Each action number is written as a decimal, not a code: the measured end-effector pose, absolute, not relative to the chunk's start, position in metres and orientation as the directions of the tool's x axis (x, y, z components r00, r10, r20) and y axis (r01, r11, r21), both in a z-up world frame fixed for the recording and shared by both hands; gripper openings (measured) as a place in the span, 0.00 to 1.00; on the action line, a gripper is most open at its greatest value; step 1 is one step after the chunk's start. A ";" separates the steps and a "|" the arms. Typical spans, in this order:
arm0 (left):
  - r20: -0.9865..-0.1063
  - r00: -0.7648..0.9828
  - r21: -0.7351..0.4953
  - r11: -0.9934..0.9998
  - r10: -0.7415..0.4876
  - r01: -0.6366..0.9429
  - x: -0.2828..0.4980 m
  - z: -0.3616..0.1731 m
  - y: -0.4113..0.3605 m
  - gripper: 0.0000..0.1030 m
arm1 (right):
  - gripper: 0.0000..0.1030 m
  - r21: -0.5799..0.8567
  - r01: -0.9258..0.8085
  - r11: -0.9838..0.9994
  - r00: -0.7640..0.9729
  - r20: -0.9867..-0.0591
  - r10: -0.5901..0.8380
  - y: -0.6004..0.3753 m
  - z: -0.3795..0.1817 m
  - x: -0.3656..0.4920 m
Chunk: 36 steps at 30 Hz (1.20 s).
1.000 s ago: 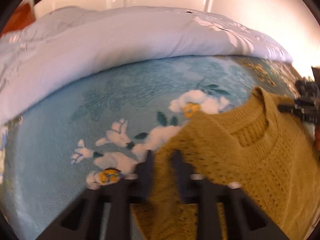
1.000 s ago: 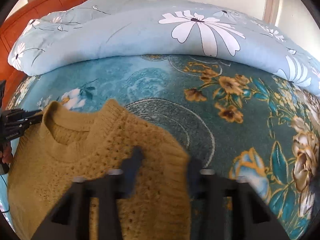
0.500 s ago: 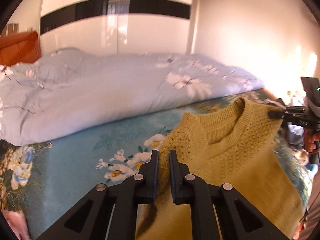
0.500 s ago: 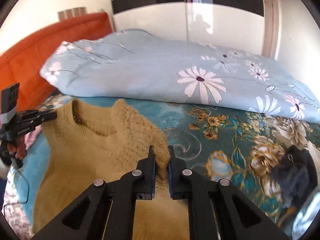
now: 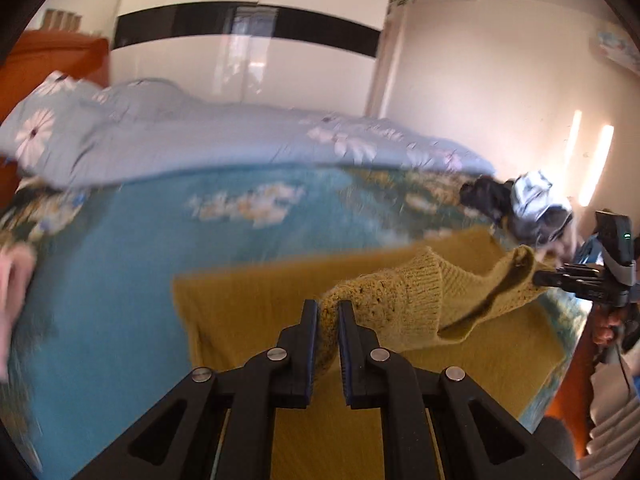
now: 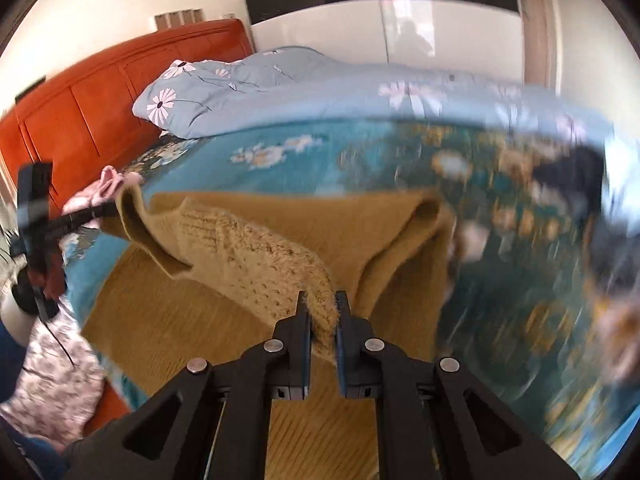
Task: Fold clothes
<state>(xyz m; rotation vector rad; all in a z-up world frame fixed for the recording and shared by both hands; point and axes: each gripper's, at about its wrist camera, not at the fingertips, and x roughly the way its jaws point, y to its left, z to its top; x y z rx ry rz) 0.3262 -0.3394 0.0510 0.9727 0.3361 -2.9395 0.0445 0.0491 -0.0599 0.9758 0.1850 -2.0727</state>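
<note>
Both hand-held grippers (image 5: 328, 312) (image 6: 321, 305) pinch the sweater's (image 5: 400, 304) shoulders (body draped below).

Floral teal bedspread (image 6: 360, 160), rolled pale-blue daisy duvet (image 5: 200, 140), orange headboard (image 6: 80, 112), white wardrobe (image 5: 240, 60).

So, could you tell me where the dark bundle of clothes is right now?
The dark bundle lies at the bed's right edge, beyond the sweater, below the blue duvet.
</note>
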 end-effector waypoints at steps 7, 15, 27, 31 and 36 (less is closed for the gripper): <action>-0.658 -0.753 -0.299 -0.921 0.008 0.252 0.377 -0.005 -0.321 0.14 | 0.15 0.232 0.671 -0.704 -0.358 -0.731 -0.581 0.072 -0.097 0.077; -0.607 -0.760 -0.627 -0.728 0.233 0.278 0.391 -0.022 -0.334 0.21 | 0.49 0.449 0.579 -0.680 -0.285 -0.671 -0.685 0.105 -0.099 0.093; -0.554 -0.768 -0.794 -0.481 0.323 0.371 0.365 -0.041 -0.336 0.40 | 0.32 0.717 0.321 -0.619 -0.275 -0.555 -0.785 0.085 -0.115 0.057; -0.580 -0.773 -0.770 -0.481 0.258 0.418 0.369 -0.036 -0.338 0.11 | 0.10 0.750 0.276 -0.601 -0.291 -0.531 -0.796 0.089 -0.115 0.052; -0.537 -0.808 -0.768 -0.538 0.245 0.347 0.393 -0.013 -0.326 0.11 | 0.10 0.758 0.396 -0.518 -0.313 -0.419 -0.852 0.106 -0.086 0.073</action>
